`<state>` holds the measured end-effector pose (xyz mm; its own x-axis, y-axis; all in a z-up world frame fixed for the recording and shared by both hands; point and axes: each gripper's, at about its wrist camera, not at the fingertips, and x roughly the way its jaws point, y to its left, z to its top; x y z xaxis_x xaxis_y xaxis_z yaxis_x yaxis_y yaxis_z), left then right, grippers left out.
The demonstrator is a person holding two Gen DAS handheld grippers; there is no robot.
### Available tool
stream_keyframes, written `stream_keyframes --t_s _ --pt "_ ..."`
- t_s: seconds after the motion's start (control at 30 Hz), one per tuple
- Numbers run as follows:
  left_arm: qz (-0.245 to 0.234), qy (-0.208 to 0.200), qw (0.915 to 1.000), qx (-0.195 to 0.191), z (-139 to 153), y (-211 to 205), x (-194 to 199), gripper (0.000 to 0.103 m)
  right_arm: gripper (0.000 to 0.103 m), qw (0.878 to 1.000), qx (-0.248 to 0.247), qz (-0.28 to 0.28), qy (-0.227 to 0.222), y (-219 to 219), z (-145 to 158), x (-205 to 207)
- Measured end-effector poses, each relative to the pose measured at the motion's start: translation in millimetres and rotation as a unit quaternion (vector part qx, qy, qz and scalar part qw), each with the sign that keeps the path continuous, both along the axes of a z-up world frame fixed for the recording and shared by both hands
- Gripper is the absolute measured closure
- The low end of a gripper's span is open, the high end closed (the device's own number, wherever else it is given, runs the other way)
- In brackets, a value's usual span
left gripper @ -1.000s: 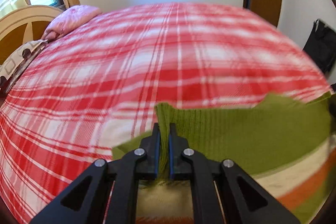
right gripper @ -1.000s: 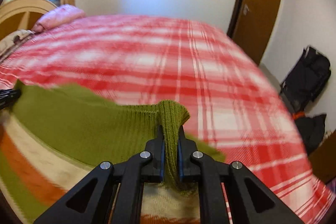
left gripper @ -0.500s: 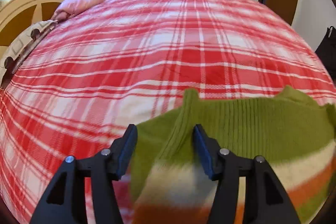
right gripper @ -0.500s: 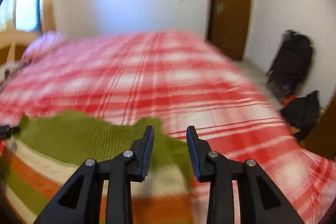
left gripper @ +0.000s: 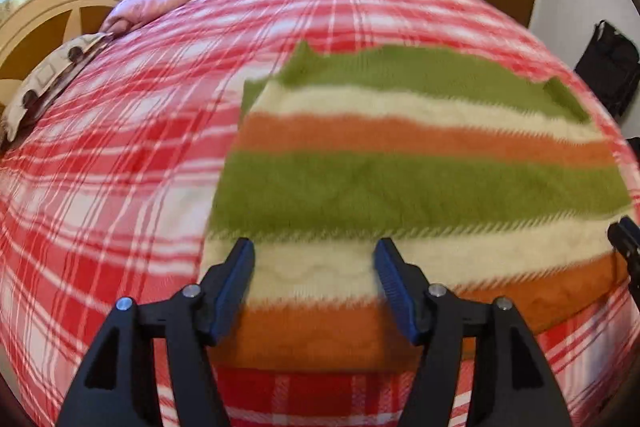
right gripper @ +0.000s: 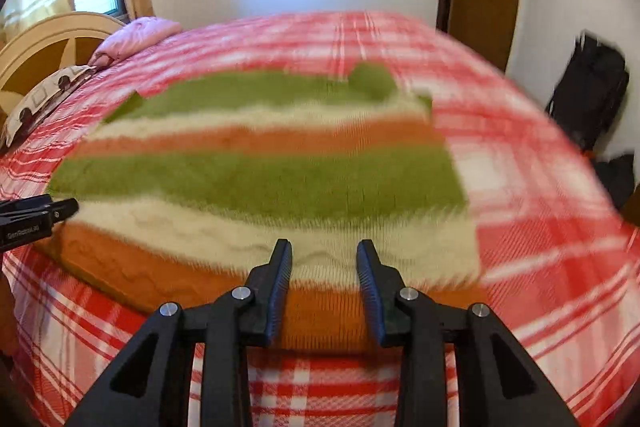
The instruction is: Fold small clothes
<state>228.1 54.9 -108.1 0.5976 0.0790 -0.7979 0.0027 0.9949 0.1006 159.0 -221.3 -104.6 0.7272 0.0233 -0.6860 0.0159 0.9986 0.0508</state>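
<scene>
Here the striped sweater lies flat on the bed, its green edge toward the far side and an orange band nearest the cameras. The left tool hovers over the near-left part of the sweater, its jaws spread and nothing between the pads. The right tool hovers over the near-right part, jaws likewise parted and released, though less widely. Judged from how it lies, the sweater appears to have had one fold laid down across its width; at least a further fold and some smoothing of the ragged far edge seem left to do. Both views are blurred, so the exact layering cannot be told. Compared with one second earlier, each tool no longer pinches the green edge: both sets of jaws have just been opening, the left further within the last half second, and both tools now stand at the sweater's near side instead of its far edge.
</scene>
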Motion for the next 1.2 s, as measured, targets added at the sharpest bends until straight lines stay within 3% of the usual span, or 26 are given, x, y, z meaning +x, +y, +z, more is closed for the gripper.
stream_keyframes --t_s 0.27,0.4,0.53,0.63,0.7,0.83,0.93,1.2 --pt "0.026 -0.038 0.9985 0.03 -8 -5 -5 0.02 0.062 1.0 -0.03 -0.001 -0.009 10 -2 -9" --pt "0.029 -0.047 0.9975 0.043 -9 -5 -9 0.018 0.061 1.0 -0.011 -0.002 0.021 3 8 -2" --pt "0.054 -0.049 0.9964 0.043 -12 3 -7 0.0 0.061 0.999 0.019 -0.02 -0.044 -9 50 11" --pt "0.066 -0.026 0.9971 -0.028 -17 24 1 0.0 0.061 0.999 -0.018 -0.016 -0.041 -7 65 60" --pt "0.067 -0.021 0.9964 -0.049 -19 28 2 0.0 0.061 0.999 -0.026 -0.02 -0.024 -10 62 89" --pt "0.064 -0.027 0.9971 -0.031 -20 22 1 0.0 0.063 0.999 -0.017 -0.043 0.005 -24 51 140" --pt "0.064 -0.024 0.997 -0.037 -21 23 0 0.0 0.063 0.996 -0.027 -0.067 0.056 -36 18 165" --pt "0.061 -0.027 0.9971 -0.036 -21 22 1 0.0 0.058 0.997 -0.035 -0.064 0.039 -39 9 164"
